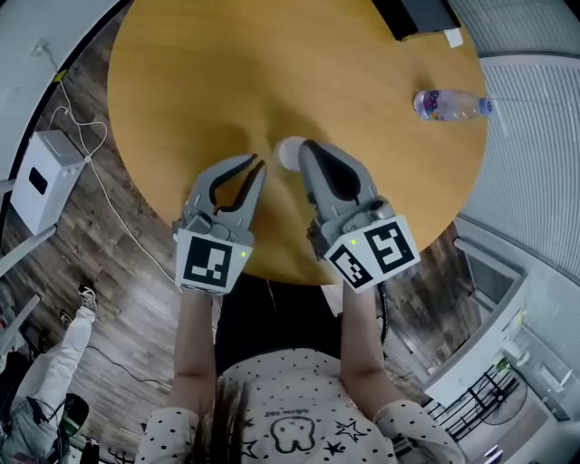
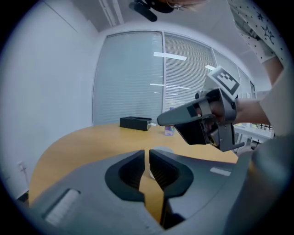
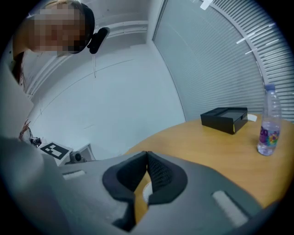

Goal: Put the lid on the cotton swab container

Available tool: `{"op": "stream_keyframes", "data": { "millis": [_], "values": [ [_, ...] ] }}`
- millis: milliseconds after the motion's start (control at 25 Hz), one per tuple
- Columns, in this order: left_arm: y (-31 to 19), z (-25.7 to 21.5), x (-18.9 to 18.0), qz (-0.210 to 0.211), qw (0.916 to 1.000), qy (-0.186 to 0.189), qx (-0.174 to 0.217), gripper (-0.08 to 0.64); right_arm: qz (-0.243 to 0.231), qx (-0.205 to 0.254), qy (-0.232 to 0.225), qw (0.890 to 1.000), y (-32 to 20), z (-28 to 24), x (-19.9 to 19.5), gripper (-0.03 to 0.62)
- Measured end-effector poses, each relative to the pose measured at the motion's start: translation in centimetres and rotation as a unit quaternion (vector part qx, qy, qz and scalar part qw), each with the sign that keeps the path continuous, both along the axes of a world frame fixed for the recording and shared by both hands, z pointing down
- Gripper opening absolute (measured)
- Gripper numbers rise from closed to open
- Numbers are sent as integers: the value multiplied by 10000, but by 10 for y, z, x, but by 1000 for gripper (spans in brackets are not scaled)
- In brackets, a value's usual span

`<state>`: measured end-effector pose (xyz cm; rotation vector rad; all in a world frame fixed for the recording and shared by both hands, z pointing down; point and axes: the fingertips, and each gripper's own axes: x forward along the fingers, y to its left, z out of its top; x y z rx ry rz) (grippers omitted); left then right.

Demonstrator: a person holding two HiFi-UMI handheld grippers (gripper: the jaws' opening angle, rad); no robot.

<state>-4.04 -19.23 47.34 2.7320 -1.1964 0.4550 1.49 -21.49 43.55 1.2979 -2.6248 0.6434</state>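
Observation:
A small white round thing (image 1: 290, 152) stands on the round wooden table (image 1: 181, 82). Whether it is the cotton swab container, its lid, or both together I cannot tell. My right gripper (image 1: 304, 147) lies just right of it, tips beside it, jaws shut with nothing between them. My left gripper (image 1: 260, 167) is a little to its left and nearer me, jaws drawn together and empty. In the left gripper view the white thing (image 2: 161, 149) peeks out just beyond my left gripper (image 2: 147, 155). In the right gripper view a sliver of it (image 3: 146, 193) shows below my right gripper (image 3: 146, 154).
A water bottle (image 1: 450, 104) lies toward the table's far right, and a black box (image 1: 421, 14) sits at the far edge. The table's near edge runs just under both grippers. A white box-shaped device (image 1: 41, 181) and cables are on the floor at left.

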Motion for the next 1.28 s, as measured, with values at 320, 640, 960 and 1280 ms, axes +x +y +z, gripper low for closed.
{"op": "stream_keyframes", "data": {
  "millis": [320,640,960,1280],
  "values": [
    [-17,-78,-16,-500,9975,124,489,9,175,696,191,9972,1,-70,17,5],
    [-14,-171,-21,-849,9878,931,914,9,393,1231,-123,9915,14,-153,38,4],
    [7,-230,-33,-1121,9812,911,1276,9,629,1560,-101,9857,46,-210,75,3],
    [39,-270,-38,-1311,9760,878,1499,9,853,1647,-236,9824,80,-237,104,3]
  ]
}}
